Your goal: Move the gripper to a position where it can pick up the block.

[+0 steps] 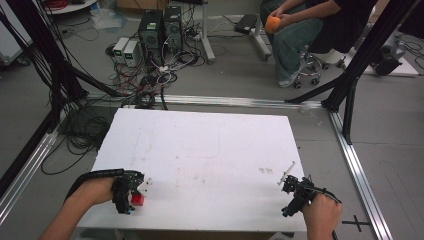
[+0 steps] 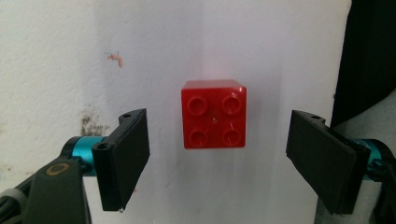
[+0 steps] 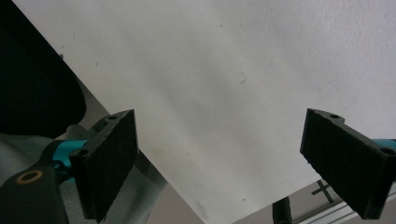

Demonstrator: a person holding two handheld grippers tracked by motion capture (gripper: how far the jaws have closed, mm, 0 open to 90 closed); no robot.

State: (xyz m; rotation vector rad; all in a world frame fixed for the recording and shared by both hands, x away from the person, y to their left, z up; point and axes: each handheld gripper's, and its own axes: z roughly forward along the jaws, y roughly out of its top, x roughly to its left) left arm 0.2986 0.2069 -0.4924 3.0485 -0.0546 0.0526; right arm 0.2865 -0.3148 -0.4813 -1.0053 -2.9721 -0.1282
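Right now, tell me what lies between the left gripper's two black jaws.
The left gripper is open, and a red four-stud plastic brick sits on the white table in the gap, touching neither jaw, as the left gripper view shows.

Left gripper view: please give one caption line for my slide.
Open left claw poised above a red four-stud brick lying on the white table, jaws apart on either side.

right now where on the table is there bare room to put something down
Almost all of the white table is bare: the whole middle and far half, between the left gripper and the right gripper. The near left corner is taken by the red brick, lying between that gripper's open jaws. The near right corner has the right gripper over it.
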